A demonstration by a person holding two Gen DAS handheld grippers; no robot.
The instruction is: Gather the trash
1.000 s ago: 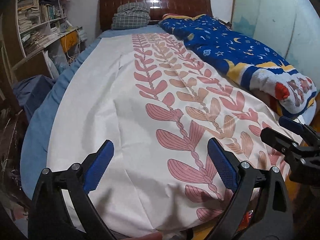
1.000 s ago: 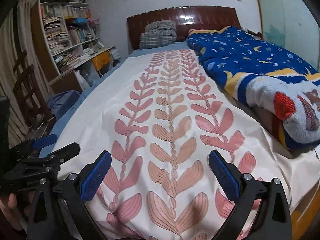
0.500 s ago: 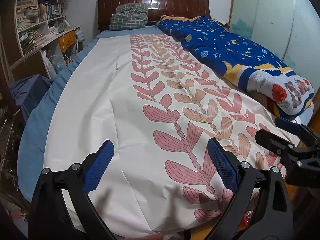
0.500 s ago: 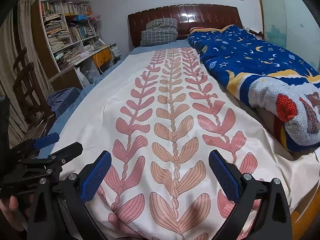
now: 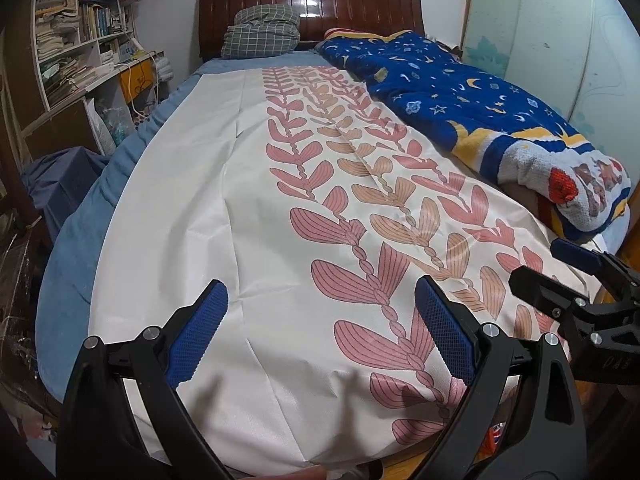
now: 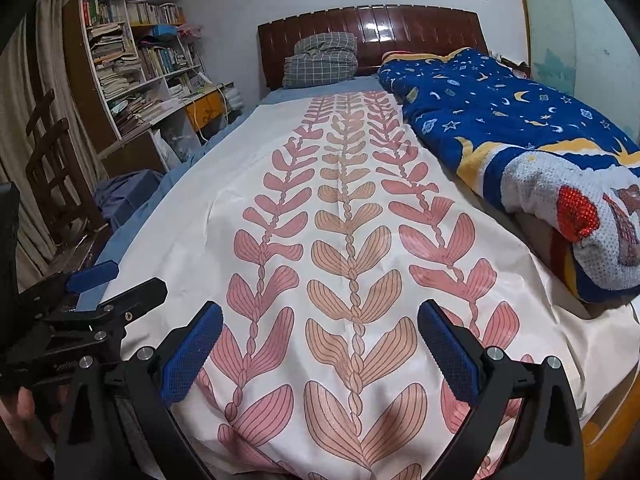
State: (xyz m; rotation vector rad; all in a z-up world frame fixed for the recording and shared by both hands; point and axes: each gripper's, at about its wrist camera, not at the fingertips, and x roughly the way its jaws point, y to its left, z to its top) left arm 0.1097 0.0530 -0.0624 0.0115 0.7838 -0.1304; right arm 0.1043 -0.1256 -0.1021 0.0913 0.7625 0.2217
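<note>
A bed (image 5: 132,168) fills both views under a cream cover (image 5: 288,208) printed with pink leaves; a rolled blue starry blanket (image 6: 520,128) lies along its right side. Only the right view shows a wooden chair (image 6: 52,176). No trash is clearly identifiable. The left hand-held gripper (image 5: 320,332) and right hand-held gripper (image 6: 320,348) hover wide apart, holding nothing.

- Left gripper (image 5: 320,332): black plastic frame, blue cross-hatched pads (image 5: 198,334), silver screws.
- Right gripper (image 6: 320,350): the same black frame, blue textured pads (image 6: 448,350), silver screws.
- Bare skin at the left view's lower edge.
</note>
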